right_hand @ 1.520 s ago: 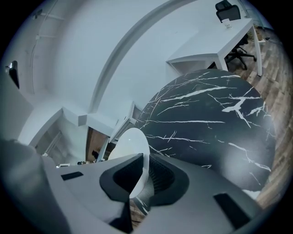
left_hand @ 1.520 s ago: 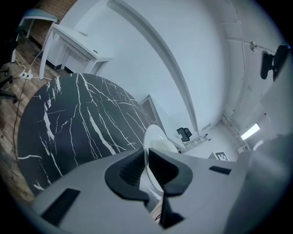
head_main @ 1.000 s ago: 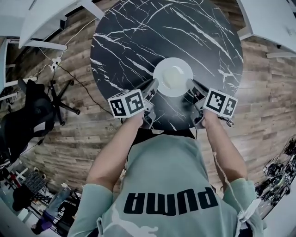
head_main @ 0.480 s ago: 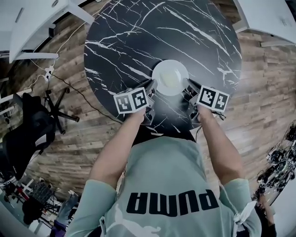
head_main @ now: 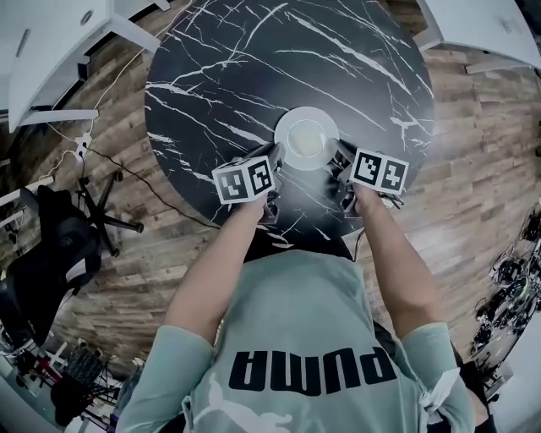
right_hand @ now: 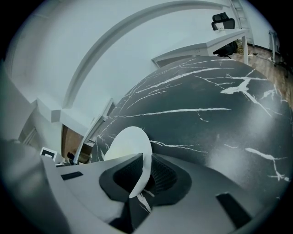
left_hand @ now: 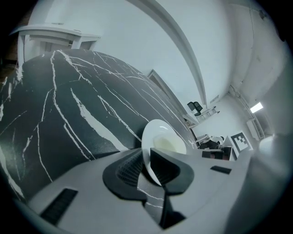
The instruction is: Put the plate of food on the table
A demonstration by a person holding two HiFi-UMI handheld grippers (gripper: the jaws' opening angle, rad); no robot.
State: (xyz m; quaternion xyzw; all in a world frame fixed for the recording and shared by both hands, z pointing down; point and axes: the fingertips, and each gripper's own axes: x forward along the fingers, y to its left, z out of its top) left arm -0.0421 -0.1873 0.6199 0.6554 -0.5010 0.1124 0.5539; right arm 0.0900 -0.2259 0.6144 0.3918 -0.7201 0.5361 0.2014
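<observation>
A round white plate (head_main: 306,139) with pale food in its middle is over the near part of a round black marble table (head_main: 220,76). My left gripper (head_main: 276,162) is shut on the plate's left rim, and my right gripper (head_main: 336,160) is shut on its right rim. In the left gripper view the plate (left_hand: 161,141) stands edge-on between the dark pads (left_hand: 129,170). The right gripper view shows the plate (right_hand: 129,151) pinched the same way. Whether the plate touches the table (right_hand: 219,100) cannot be told.
White desks (head_main: 51,42) stand beyond the table at the far left, and another white desk (head_main: 490,25) at the far right. A black office chair (head_main: 51,245) sits on the wooden floor (head_main: 473,169) to the left. Cables run across the floor near the chair.
Both grippers and the plate have shifted slightly up and left in the head view, further over the table. The grip on both rims is unchanged.
</observation>
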